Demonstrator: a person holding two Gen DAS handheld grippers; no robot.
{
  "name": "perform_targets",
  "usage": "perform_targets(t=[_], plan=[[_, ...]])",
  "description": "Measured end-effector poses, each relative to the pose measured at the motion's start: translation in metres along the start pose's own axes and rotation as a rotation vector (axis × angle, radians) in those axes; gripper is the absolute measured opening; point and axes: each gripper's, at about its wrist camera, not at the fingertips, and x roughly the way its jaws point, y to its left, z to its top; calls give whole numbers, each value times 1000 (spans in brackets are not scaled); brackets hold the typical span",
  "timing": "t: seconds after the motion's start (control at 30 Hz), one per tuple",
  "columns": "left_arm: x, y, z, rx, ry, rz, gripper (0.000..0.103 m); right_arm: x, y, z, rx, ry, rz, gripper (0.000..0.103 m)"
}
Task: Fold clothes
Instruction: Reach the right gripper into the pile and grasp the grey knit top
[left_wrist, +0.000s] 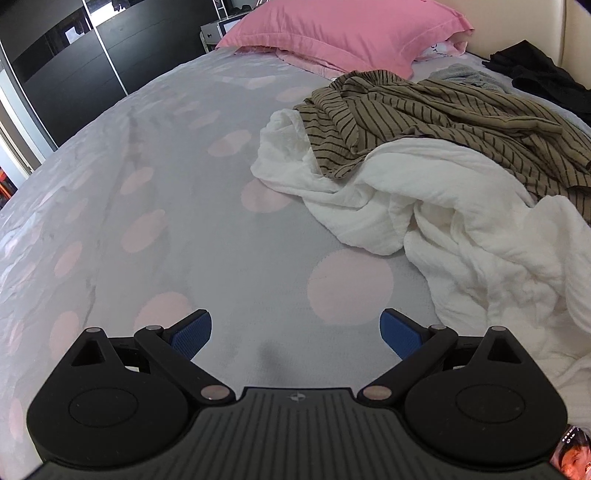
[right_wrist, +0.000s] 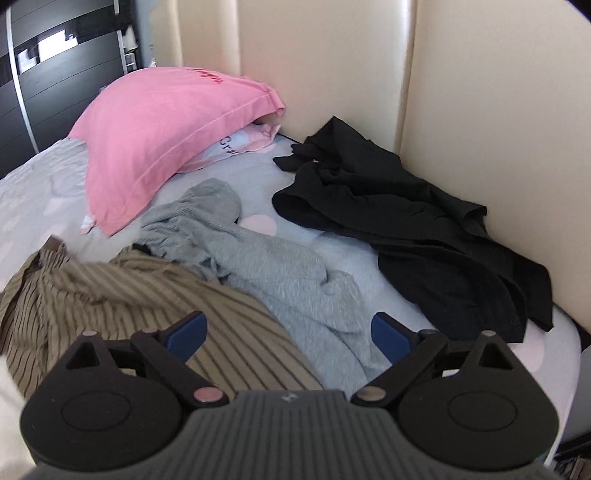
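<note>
Clothes lie crumpled on the bed (left_wrist: 184, 206) — crinkly white cloth (left_wrist: 461, 229), striped brown shirt (left_wrist: 424, 114), grey knit (right_wrist: 266, 258), black garment (right_wrist: 406, 221). Left claw (left_wrist: 295, 332) and right claw (right_wrist: 288, 332) — both spread, empty.

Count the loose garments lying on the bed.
4: a white one nearest, a striped brown one on it, a grey one behind, a black one by the headboard. More may be hidden underneath.

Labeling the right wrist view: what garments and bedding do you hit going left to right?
striped brown garment → pink pillow → grey garment → black garment
</note>
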Motion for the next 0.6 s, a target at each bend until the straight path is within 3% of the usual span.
perform_targets(t=[0.13, 0.4, 0.47, 0.5, 0.53, 0.6], plan=[[5, 8, 1, -4, 5, 15, 100, 41, 5, 13, 75, 34, -11, 97], [12, 27, -5, -17, 25, 76, 100, 113, 13, 10, 60, 136, -112, 96], [14, 32, -8, -26, 35, 93, 100, 123, 14, 8, 57, 163, -104, 85], [15, 34, -10, -32, 41, 96, 100, 125, 13, 8, 64, 163, -89, 74], [15, 35, -12, -31, 46, 100, 100, 124, 15, 8, 63, 158, -84, 70], [15, 37, -16, -28, 56, 108, 100, 122, 17, 9, 60, 146, -74, 52]])
